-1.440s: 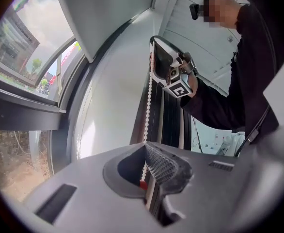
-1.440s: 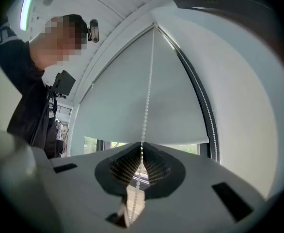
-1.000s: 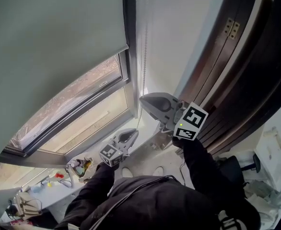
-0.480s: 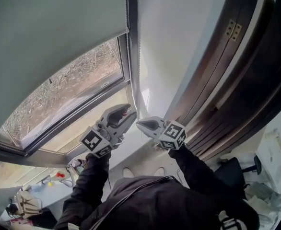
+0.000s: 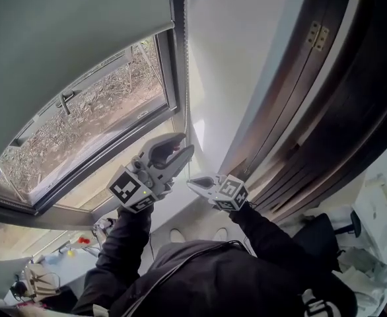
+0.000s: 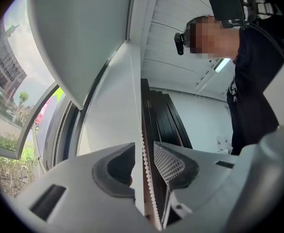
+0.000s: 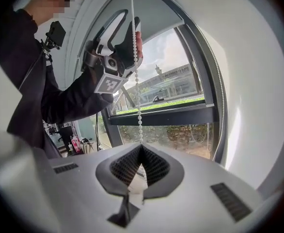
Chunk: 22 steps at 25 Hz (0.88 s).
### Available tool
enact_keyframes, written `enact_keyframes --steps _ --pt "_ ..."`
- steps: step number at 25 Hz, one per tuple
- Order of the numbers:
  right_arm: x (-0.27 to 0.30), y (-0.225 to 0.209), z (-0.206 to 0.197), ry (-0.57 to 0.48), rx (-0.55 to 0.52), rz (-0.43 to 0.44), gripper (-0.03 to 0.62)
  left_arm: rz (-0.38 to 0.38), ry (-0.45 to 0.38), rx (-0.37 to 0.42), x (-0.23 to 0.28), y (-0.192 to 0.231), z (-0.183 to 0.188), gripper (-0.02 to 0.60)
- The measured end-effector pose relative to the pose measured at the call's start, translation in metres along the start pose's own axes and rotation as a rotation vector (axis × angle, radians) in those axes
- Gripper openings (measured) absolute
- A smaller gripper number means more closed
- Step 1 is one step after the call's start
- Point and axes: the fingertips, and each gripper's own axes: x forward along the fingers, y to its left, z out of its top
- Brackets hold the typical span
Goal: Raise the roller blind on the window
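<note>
The grey roller blind (image 5: 68, 18) covers the top of the window, its lower edge high on the glass. A white bead chain (image 5: 187, 98) hangs down the frame's right side. My left gripper (image 5: 183, 149) is the higher one; its jaws have just been opening and now stand open around the bead chain (image 6: 143, 130) without pressing it. Just below it, my right gripper (image 5: 193, 183) is shut on the bead chain (image 7: 137, 91), which runs up taut from the right gripper (image 7: 141, 152) to the left gripper (image 7: 127, 28).
A dark wooden door frame (image 5: 325, 111) stands close on the right, beside a white wall strip (image 5: 233, 58). The window sill (image 5: 180, 207) lies below the grippers, with small clutter (image 5: 104, 228) at its left end. The person's dark sleeves fill the bottom.
My left gripper rose from sill height up the chain and opened. My right gripper came down with the chain in it. The blind's lower edge climbed, showing more glass.
</note>
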Motion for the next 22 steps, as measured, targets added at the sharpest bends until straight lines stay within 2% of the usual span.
enact_keyframes --steps 2,6,9,11,14,18,19,20,21,22 --pt "-0.002 0.002 -0.001 -0.003 -0.003 0.007 0.005 -0.001 -0.01 0.006 0.001 0.001 0.0 0.124" --pt "-0.004 0.008 -0.002 -0.016 -0.001 0.021 0.005 -0.006 0.019 -0.008 0.003 -0.001 -0.002 0.124" --pt "-0.002 0.012 -0.001 -0.024 0.004 0.032 0.005 -0.005 0.032 -0.013 0.003 -0.002 -0.001 0.08" --pt "-0.001 0.013 0.0 -0.029 0.009 0.035 0.005 -0.026 0.011 -0.035 0.002 -0.004 0.0 0.017" --pt "-0.003 0.015 -0.002 -0.047 0.027 0.06 0.005 -0.059 -0.008 -0.087 -0.001 -0.008 0.001 0.008" --pt "-0.008 0.031 0.002 -0.069 -0.057 0.128 0.007 -0.054 -0.022 -0.067 -0.005 -0.006 0.001 0.008" --pt "-0.012 0.036 0.009 -0.09 -0.066 0.151 0.062 -0.052 -0.024 -0.062 -0.006 -0.006 0.0 0.008" --pt "-0.019 0.038 0.02 -0.125 -0.059 0.172 0.159 -0.051 -0.023 -0.061 -0.007 -0.006 -0.003 0.008" --pt "-0.027 0.038 0.035 -0.17 -0.051 0.183 0.211 -0.05 -0.018 -0.063 -0.008 -0.006 -0.008 0.007" --pt "-0.038 0.036 0.053 -0.218 -0.048 0.184 0.232 -0.048 -0.006 -0.067 -0.01 -0.006 -0.016 0.008"
